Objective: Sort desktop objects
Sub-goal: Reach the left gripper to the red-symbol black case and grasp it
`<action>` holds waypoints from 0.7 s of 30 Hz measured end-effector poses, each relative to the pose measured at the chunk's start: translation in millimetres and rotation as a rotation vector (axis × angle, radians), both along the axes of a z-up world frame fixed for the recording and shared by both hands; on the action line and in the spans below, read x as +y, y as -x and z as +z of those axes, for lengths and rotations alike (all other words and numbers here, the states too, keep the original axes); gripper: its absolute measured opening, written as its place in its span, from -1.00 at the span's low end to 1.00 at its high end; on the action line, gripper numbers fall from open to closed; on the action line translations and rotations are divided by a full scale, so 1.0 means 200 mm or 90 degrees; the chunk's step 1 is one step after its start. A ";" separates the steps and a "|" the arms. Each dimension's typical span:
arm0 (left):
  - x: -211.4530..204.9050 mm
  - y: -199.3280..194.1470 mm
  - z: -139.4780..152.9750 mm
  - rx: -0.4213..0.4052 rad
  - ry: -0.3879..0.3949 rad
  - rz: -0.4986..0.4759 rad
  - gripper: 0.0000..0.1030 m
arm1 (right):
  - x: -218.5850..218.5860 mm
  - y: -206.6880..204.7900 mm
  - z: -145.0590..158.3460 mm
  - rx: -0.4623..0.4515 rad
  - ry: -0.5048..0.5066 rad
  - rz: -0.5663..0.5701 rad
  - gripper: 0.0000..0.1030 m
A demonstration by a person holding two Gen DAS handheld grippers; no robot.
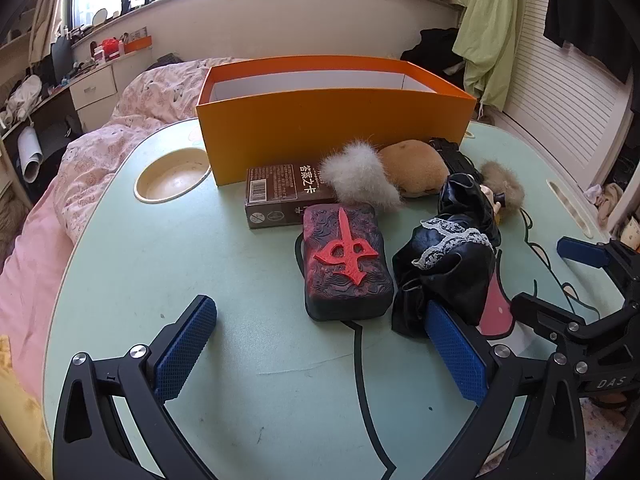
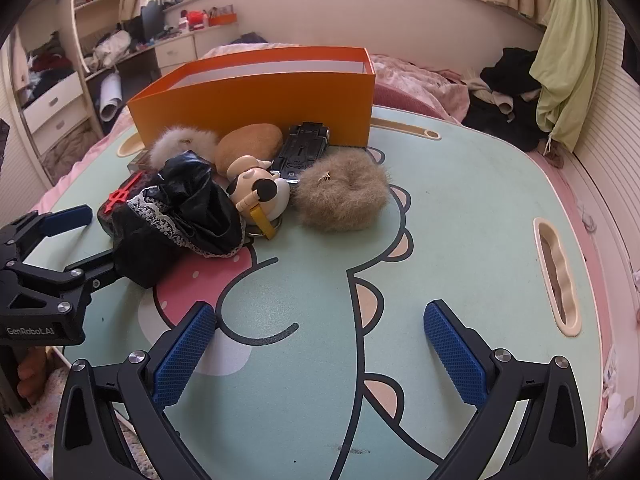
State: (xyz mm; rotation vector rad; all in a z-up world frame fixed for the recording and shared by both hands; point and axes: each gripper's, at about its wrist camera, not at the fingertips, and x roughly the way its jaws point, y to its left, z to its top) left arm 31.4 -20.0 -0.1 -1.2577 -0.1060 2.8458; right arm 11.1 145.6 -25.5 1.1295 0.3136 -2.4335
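Note:
An orange box [image 1: 332, 128] [image 2: 256, 104] stands open-topped at the back of the green table [image 1: 168, 272]. In front of it lie a brown card pack [image 1: 280, 196], a dark block with a red emblem [image 1: 344, 264], a white fluffy scrunchie [image 1: 360, 176], a tan pad [image 1: 416, 166], a black lace-trimmed cloth [image 1: 452, 256] [image 2: 180, 216], a small cow figure [image 2: 260, 188], a black flat clip [image 2: 304, 148] and a beige scrunchie [image 2: 340, 192]. My left gripper [image 1: 320, 352] is open just short of the red block. My right gripper [image 2: 320, 356] is open over bare table.
A round cup recess [image 1: 172, 178] is sunk in the table's left side and a long slot [image 2: 558, 276] at its right edge. A bed with pink bedding [image 1: 100, 152] lies behind the table. Drawers and cluttered shelves [image 2: 56, 100] stand far left.

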 end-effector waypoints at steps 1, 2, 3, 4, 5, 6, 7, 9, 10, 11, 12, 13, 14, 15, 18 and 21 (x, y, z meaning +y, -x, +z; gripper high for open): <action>-0.01 -0.01 0.01 0.006 -0.013 -0.002 1.00 | 0.00 0.00 0.00 0.000 0.000 0.000 1.00; -0.02 -0.01 0.01 0.011 -0.026 -0.008 1.00 | 0.00 0.00 0.00 -0.001 0.001 0.000 1.00; -0.02 -0.02 0.03 0.023 -0.040 -0.012 1.00 | 0.00 0.00 0.00 -0.001 0.002 0.000 1.00; -0.04 -0.04 0.05 0.040 -0.053 -0.012 1.00 | -0.01 0.00 0.01 -0.001 0.002 0.000 1.00; -0.04 -0.05 0.08 0.056 -0.059 -0.012 1.00 | -0.01 0.00 0.01 -0.001 0.001 0.000 1.00; -0.05 -0.06 0.11 0.073 -0.063 -0.012 1.00 | -0.01 0.00 0.01 -0.001 0.001 0.000 1.00; -0.05 -0.06 0.13 0.087 -0.061 -0.013 1.00 | -0.01 0.00 0.01 -0.001 0.002 0.000 1.00; -0.04 -0.04 0.17 0.097 -0.039 -0.010 1.00 | -0.01 0.00 0.01 -0.001 0.002 0.000 1.00; -0.03 -0.02 0.17 0.096 -0.028 -0.006 0.99 | -0.01 0.00 0.01 -0.001 0.001 0.000 1.00; -0.03 -0.01 0.17 0.095 -0.024 -0.006 0.99 | -0.01 0.00 0.01 -0.001 0.002 0.000 1.00; -0.02 0.02 0.17 0.091 -0.027 -0.008 0.99 | -0.01 0.00 0.01 -0.001 0.002 0.000 1.00; -0.02 0.04 0.17 0.085 -0.031 -0.009 0.92 | -0.01 0.00 0.01 -0.001 0.002 0.000 1.00; -0.02 0.05 0.15 0.076 -0.033 -0.008 0.80 | -0.01 0.00 0.01 -0.001 0.002 0.000 1.00; -0.01 0.07 0.14 0.066 -0.034 -0.009 0.70 | -0.01 0.00 0.01 -0.001 0.002 0.000 1.00; -0.01 0.09 0.11 0.055 -0.033 -0.011 0.25 | -0.01 0.00 0.01 -0.001 0.002 0.000 1.00; 0.01 0.08 0.09 0.047 -0.018 -0.025 -0.10 | -0.01 0.00 0.01 -0.001 0.002 0.000 1.00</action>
